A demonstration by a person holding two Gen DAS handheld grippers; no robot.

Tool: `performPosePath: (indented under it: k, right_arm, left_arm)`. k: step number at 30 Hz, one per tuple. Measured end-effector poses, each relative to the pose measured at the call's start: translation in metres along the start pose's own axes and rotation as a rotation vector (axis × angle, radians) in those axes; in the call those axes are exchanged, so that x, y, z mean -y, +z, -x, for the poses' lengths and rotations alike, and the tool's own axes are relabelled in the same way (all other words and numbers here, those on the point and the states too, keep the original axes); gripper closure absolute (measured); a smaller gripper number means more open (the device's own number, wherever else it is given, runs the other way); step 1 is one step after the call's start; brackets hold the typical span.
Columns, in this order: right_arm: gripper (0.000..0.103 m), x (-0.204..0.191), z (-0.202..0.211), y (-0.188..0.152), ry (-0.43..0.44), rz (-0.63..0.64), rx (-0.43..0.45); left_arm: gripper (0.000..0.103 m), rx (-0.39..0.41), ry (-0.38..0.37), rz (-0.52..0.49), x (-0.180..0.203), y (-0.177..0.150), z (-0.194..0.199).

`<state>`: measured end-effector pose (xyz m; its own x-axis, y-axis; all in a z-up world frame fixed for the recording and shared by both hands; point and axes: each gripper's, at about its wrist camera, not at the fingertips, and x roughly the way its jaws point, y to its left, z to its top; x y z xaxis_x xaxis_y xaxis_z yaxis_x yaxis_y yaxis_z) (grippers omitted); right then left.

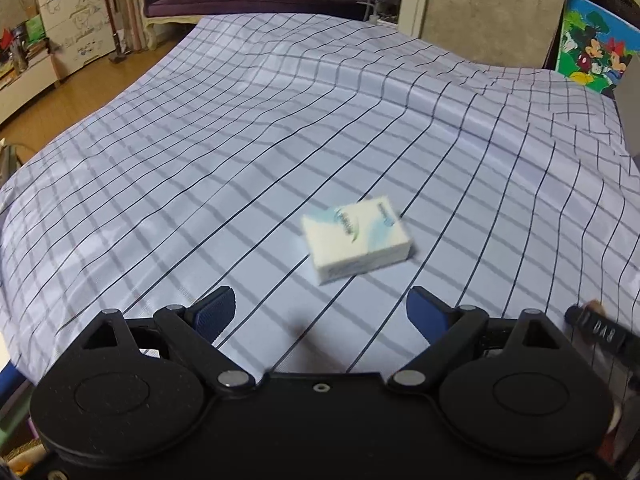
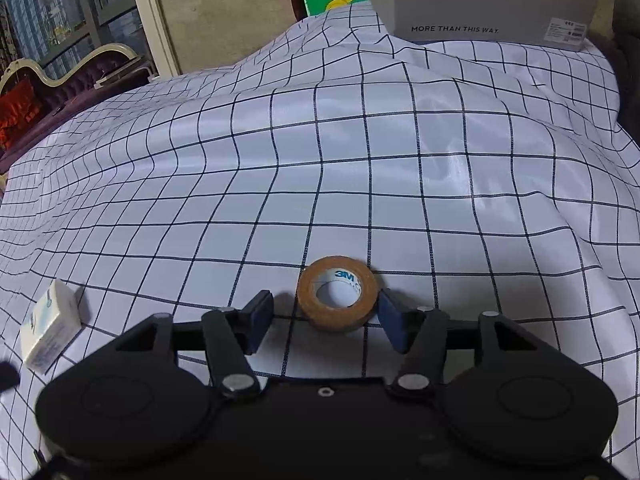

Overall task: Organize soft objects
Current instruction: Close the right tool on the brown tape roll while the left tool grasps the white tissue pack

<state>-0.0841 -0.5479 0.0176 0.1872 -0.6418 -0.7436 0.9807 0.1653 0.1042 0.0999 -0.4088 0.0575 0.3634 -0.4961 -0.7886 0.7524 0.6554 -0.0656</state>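
The small white paper tissue pack with blue print point(image 1: 357, 239) lies flat on the white cloth with dark grid lines point(image 1: 200, 168). It sits just in front of the left gripper point(image 1: 320, 308), a bit to the right side, not touching it. That gripper's blue fingers are spread wide and hold nothing.

The round brown roll of tape point(image 2: 338, 294) lies flat between the tips of the right gripper point(image 2: 326, 316). It is close to the right finger point(image 2: 390, 322). This gripper is wide open too, gripping nothing.

A grey cardboard box point(image 2: 480, 4) stands at the far edge. I cannot tell what is inside.
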Motion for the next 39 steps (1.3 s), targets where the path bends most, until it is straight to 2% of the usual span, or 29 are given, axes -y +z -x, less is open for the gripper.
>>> performPosePath:
  k: [2, 3, 13, 19, 26, 28, 30, 31, 36, 39]
  right_arm:
    - [0.052, -0.001, 0.000, -0.001, -0.004, 0.003, 0.002]
    - [0.062, -0.002, 0.000, -0.001, -0.012, 0.009, 0.003]
    - [0.061, -0.004, 0.001, -0.003, -0.023, 0.029, 0.010]
    - [0.061, -0.006, 0.001, -0.004, -0.030, 0.039, 0.014]
    - [0.061, -0.007, 0.001, -0.005, -0.032, 0.042, 0.016]
    - [0.061, -0.006, 0.001, -0.005, -0.032, 0.042, 0.016]
    - [0.061, -0.007, 0.001, -0.005, -0.033, 0.043, 0.016]
    - [0.061, -0.007, 0.001, -0.004, -0.034, 0.044, 0.017]
    - [0.061, -0.008, 0.001, -0.004, -0.038, 0.048, 0.019]
    - [0.061, -0.008, 0.001, -0.005, -0.039, 0.049, 0.021]
  left_arm:
    - [0.009, -0.002, -0.003, 0.012, 0.004, 0.007, -0.007]
    - [0.008, -0.003, 0.000, 0.021, 0.005, 0.010, -0.010]
    - [0.008, -0.015, 0.021, 0.105, 0.010, 0.027, -0.043]
    - [0.008, 0.010, 0.071, 0.100, 0.019, 0.031, -0.057]
    - [0.008, -0.031, 0.103, 0.070, 0.026, 0.032, -0.074]
    - [0.010, -0.057, 0.096, 0.078, 0.024, 0.032, -0.079]
    - [0.018, -0.082, 0.069, 0.090, 0.022, 0.033, -0.083]
    - [0.030, -0.098, 0.036, 0.098, 0.020, 0.033, -0.085]
    - [0.031, -0.108, 0.005, 0.104, 0.015, 0.028, -0.078]
    - [0.031, -0.090, 0.021, 0.101, 0.006, 0.020, -0.063]
